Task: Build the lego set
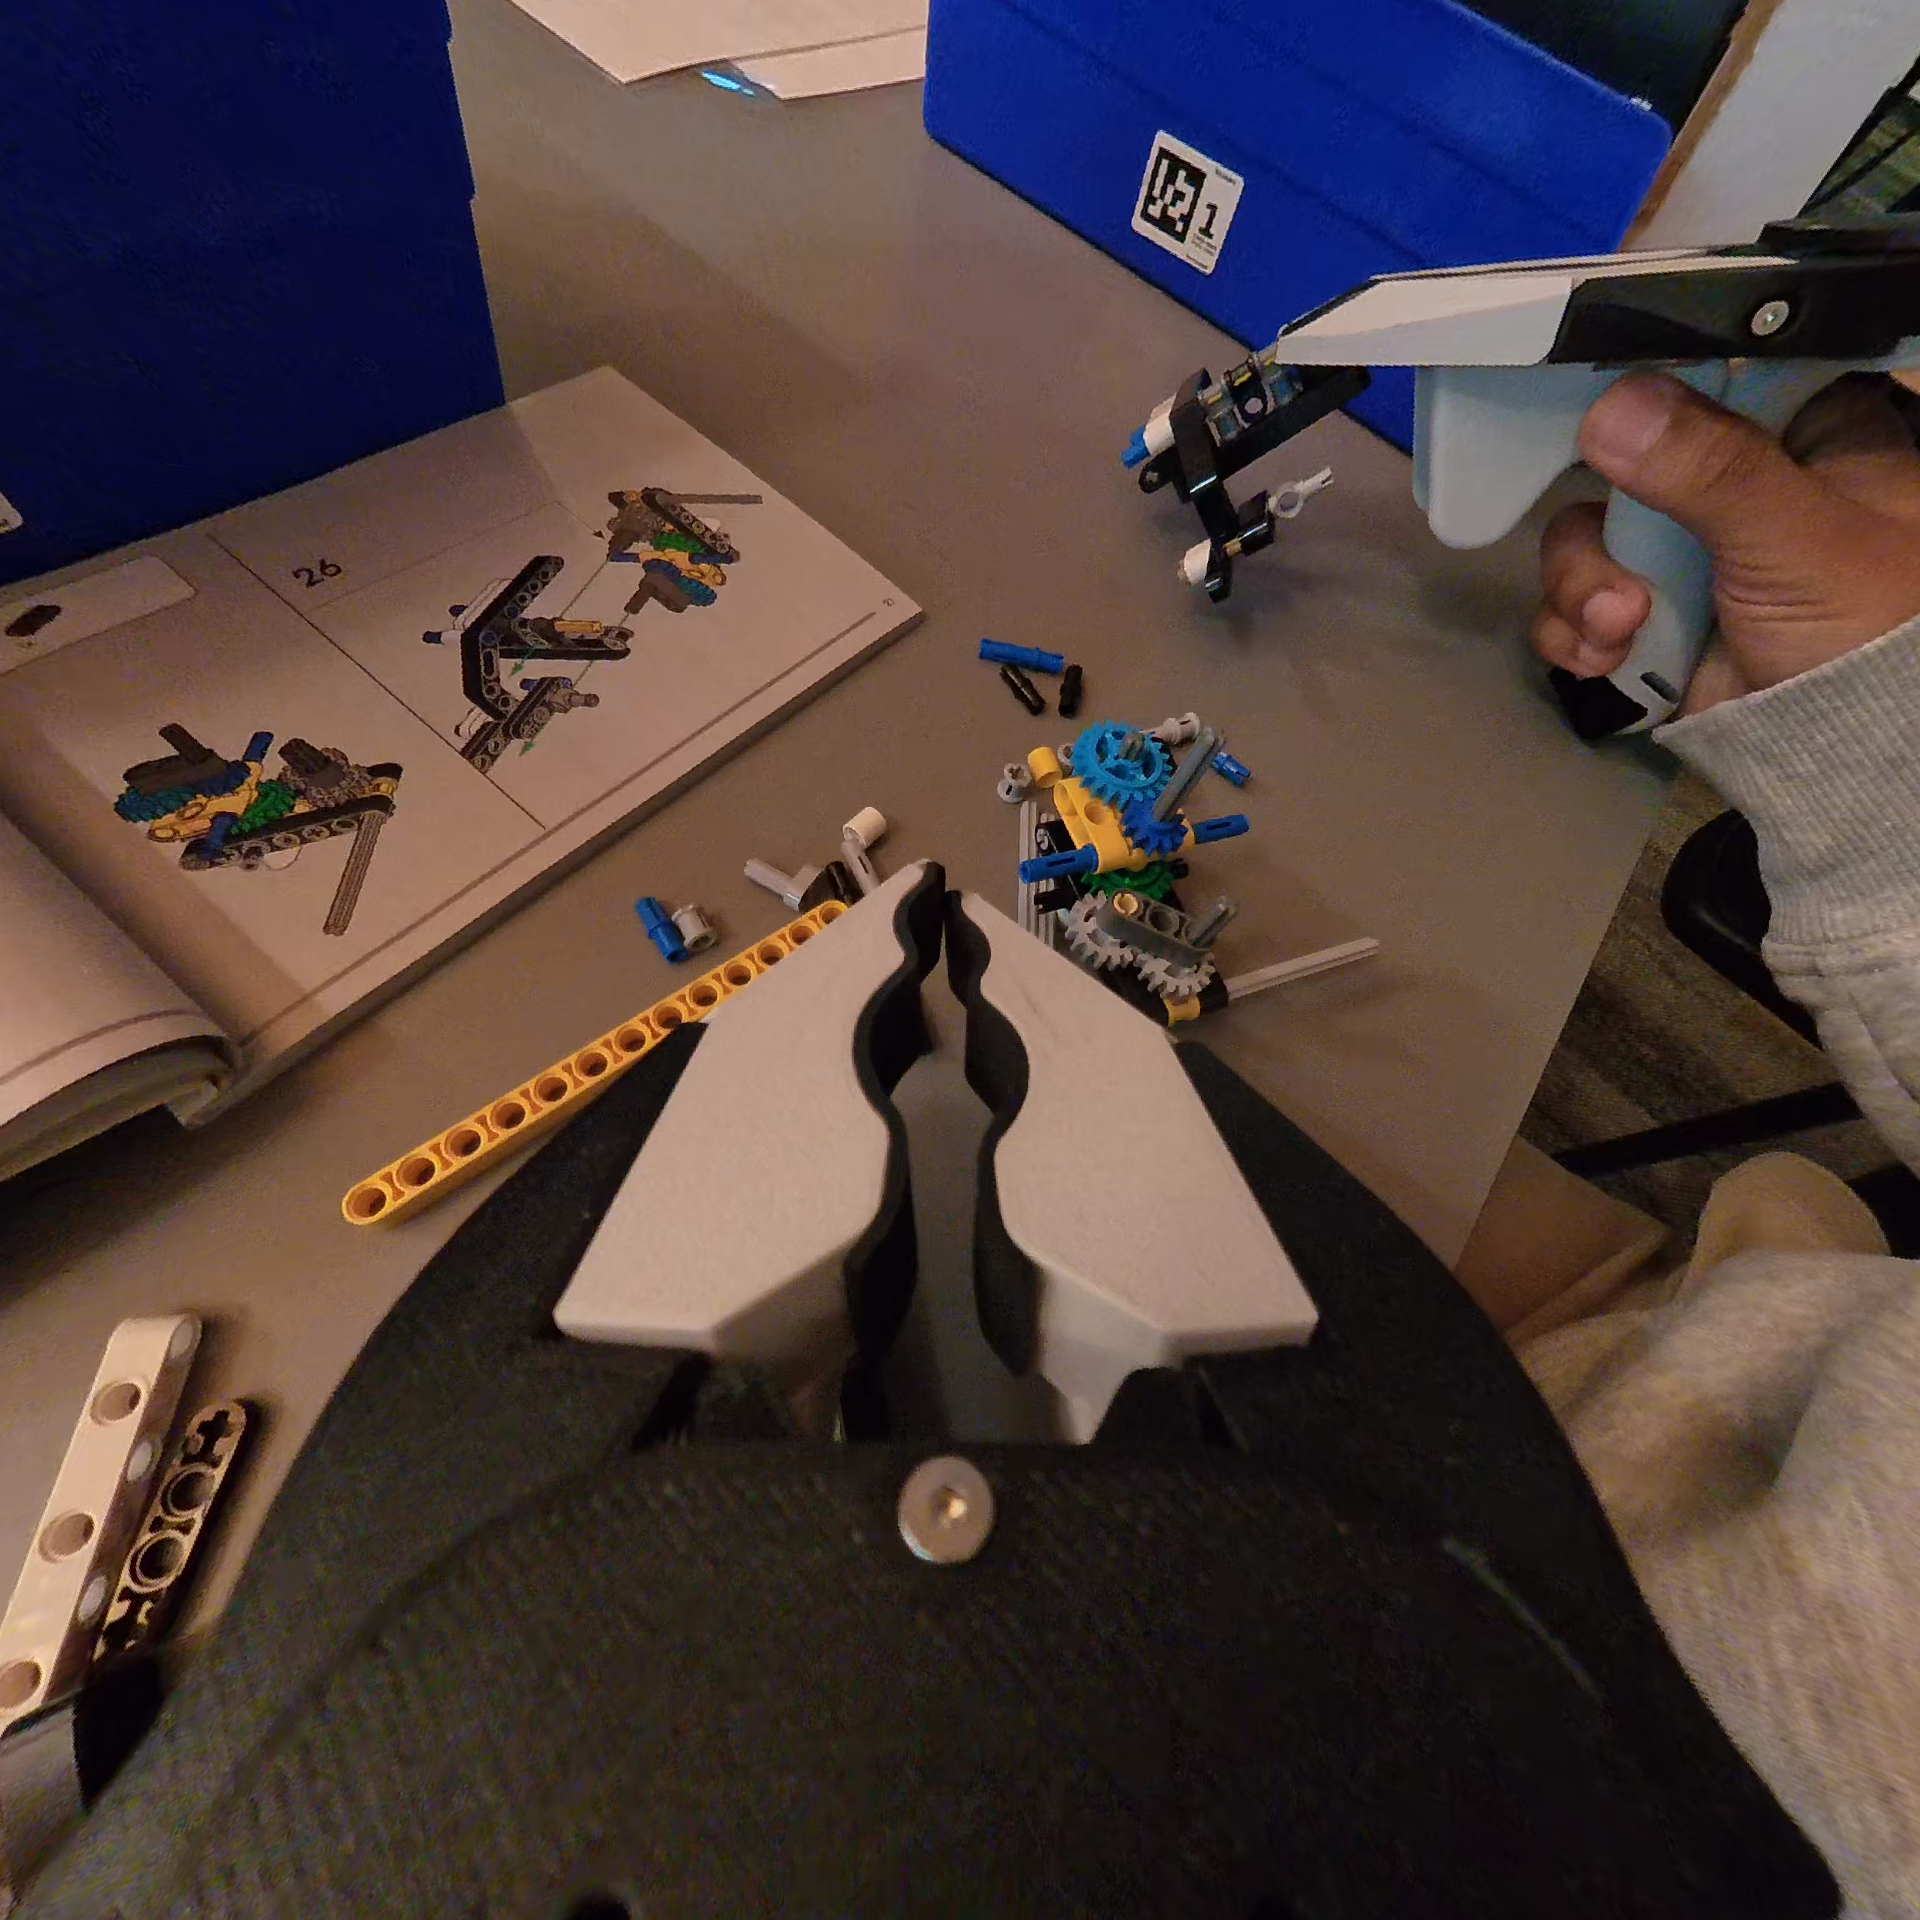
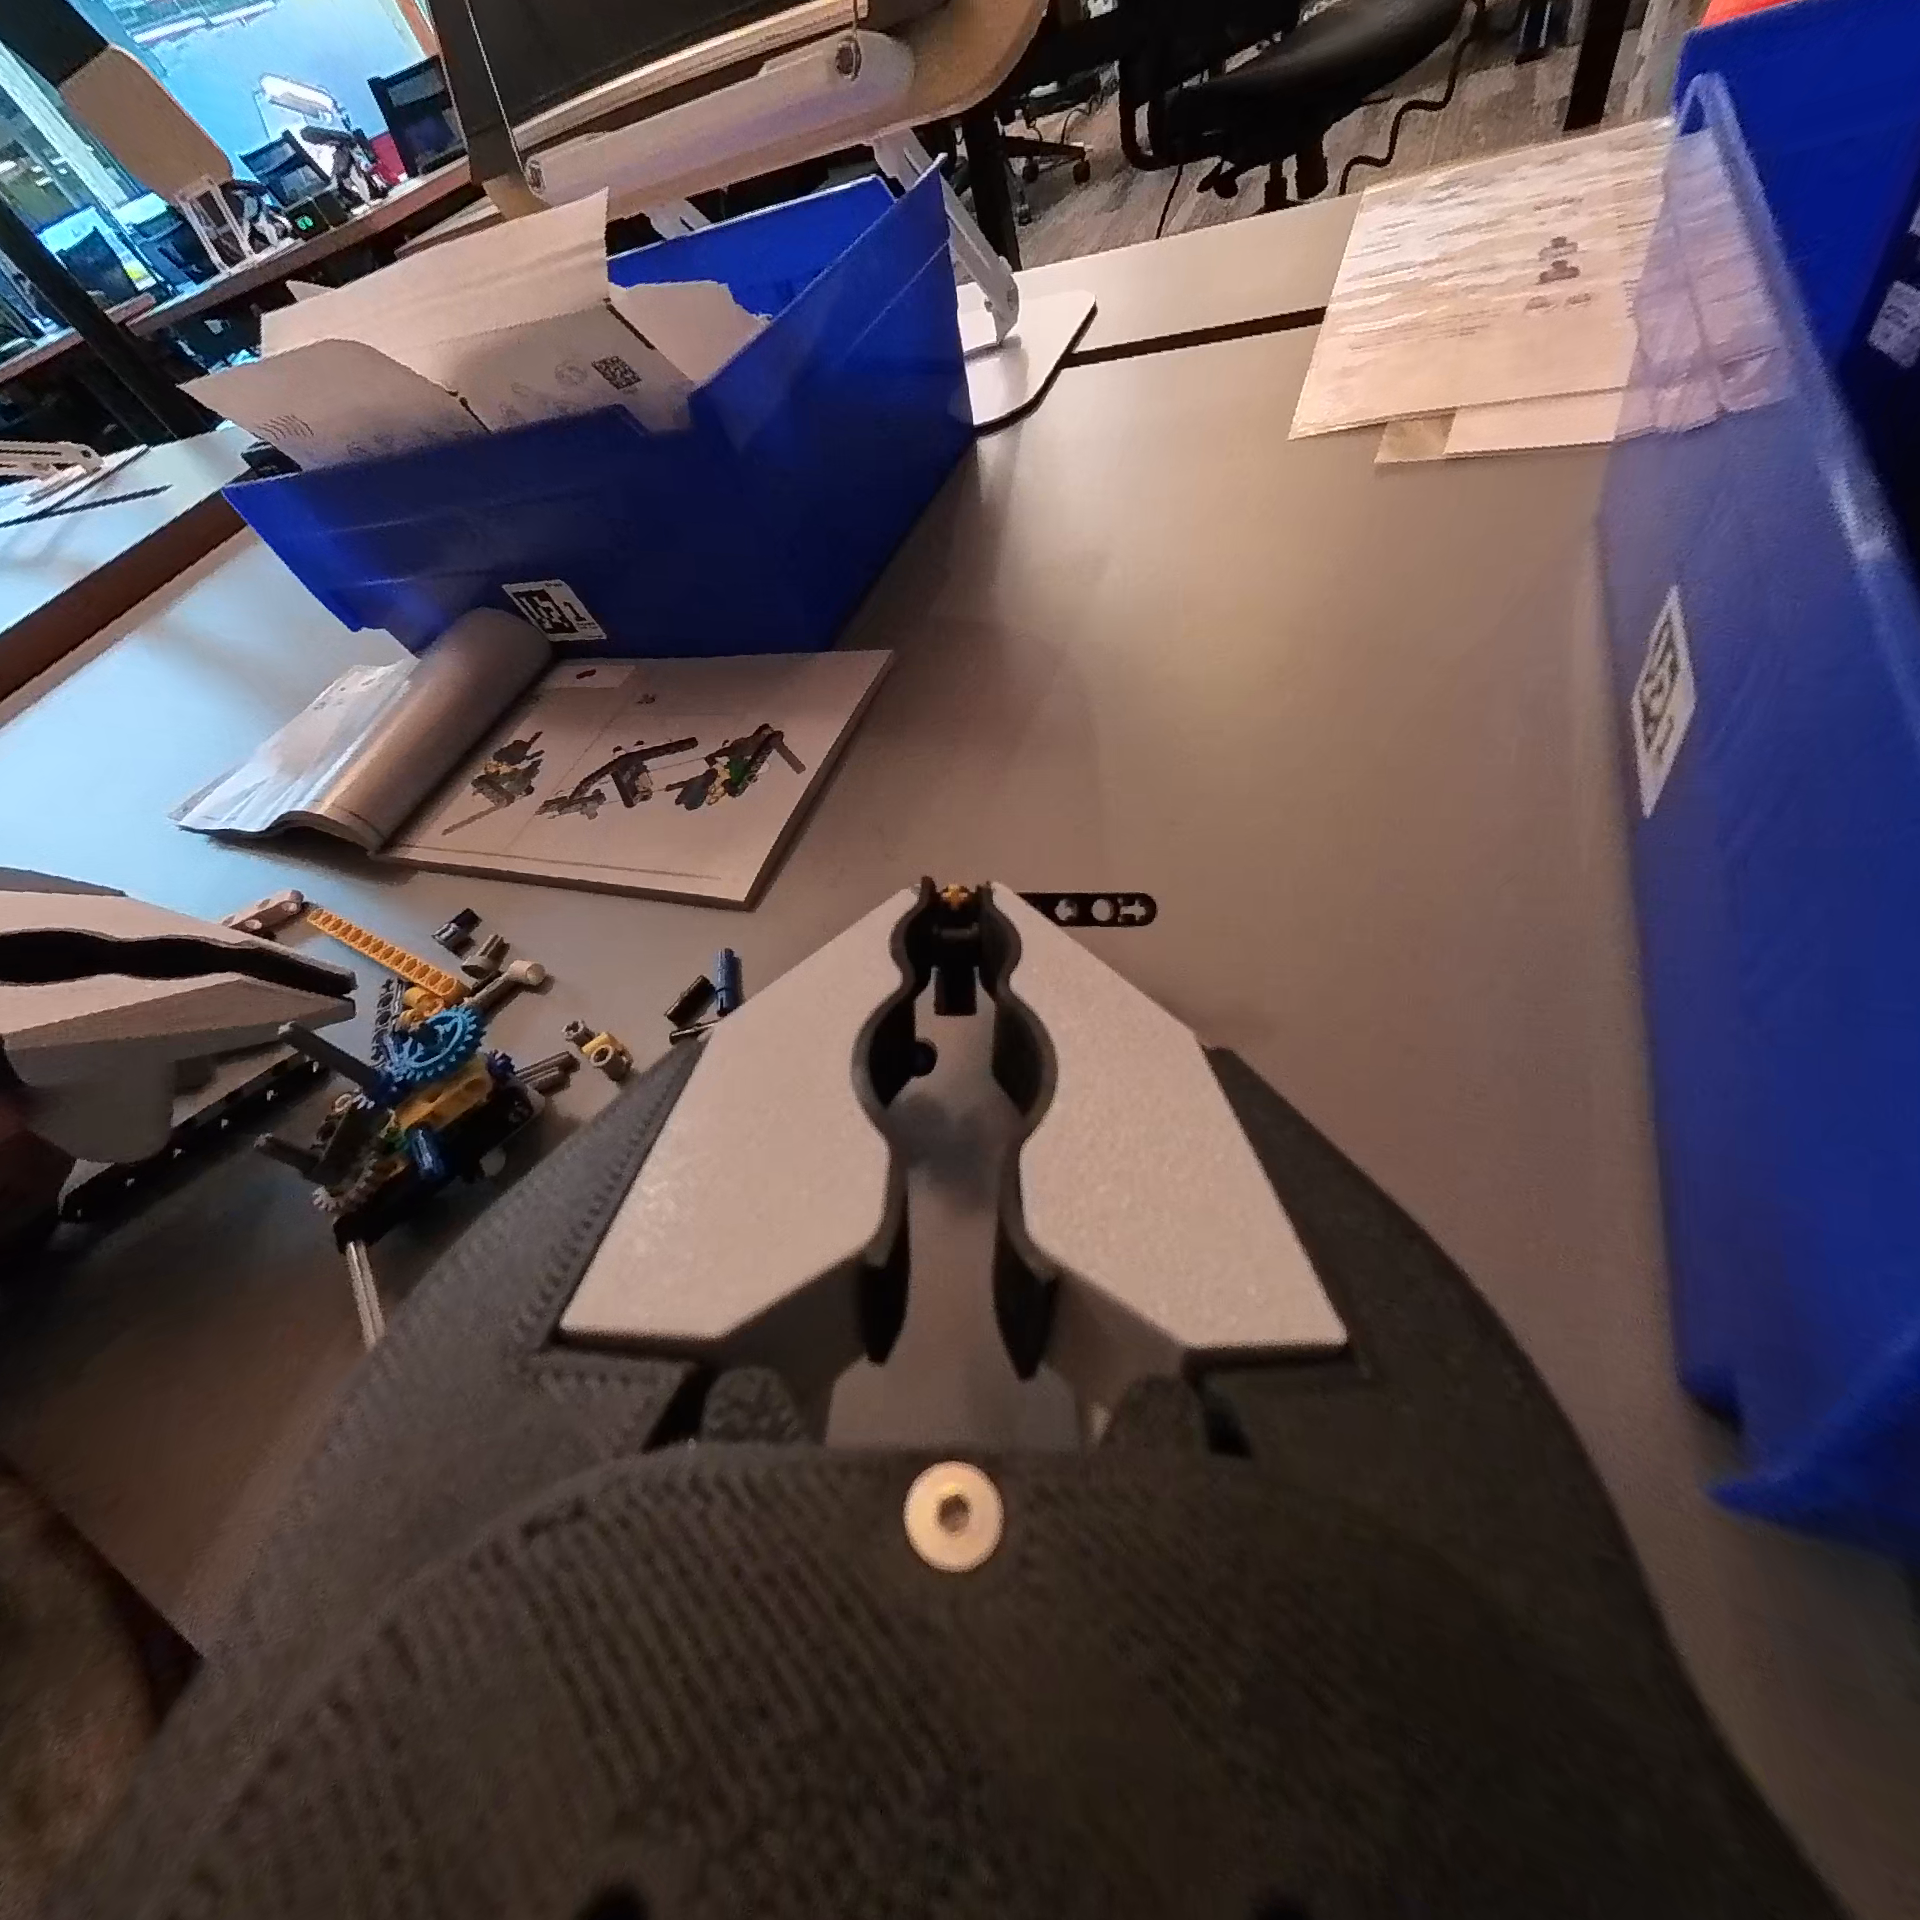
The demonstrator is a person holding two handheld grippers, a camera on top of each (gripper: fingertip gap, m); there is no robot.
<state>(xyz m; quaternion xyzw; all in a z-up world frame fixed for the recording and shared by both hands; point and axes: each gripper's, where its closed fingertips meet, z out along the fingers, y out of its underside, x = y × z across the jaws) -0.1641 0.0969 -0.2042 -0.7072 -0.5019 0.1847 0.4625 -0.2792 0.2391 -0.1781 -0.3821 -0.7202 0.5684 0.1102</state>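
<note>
My left gripper [image 1: 943, 896] is shut and empty, its tips just above the table between a long yellow beam [image 1: 592, 1060] and a gear assembly [image 1: 1127, 862] of blue, grey and green gears on yellow and black parts. My right gripper [image 2: 958, 896] is shut on a black angled frame assembly [image 1: 1216, 457] with white and blue pins, held above the table by the far blue bin. In the right wrist view a black beam [image 2: 1101, 911] of that frame sticks out right of the tips. The gear assembly [image 2: 436, 1091] lies below my left gripper [image 2: 343, 982] there.
An open instruction booklet [image 1: 416, 707] lies to the left. Blue bins stand at the back right [image 1: 1299, 156] and back left [image 1: 208, 260]. Loose blue and black pins [image 1: 1023, 665] and small connectors [image 1: 675, 925] are scattered about. A white beam [image 1: 104, 1507] and a black beam [image 1: 177, 1507] lie near left. Tip to tip, the grippers are about 20 cm apart. My left tips are roughly 15 cm from the white beam [image 1: 104, 1507].
</note>
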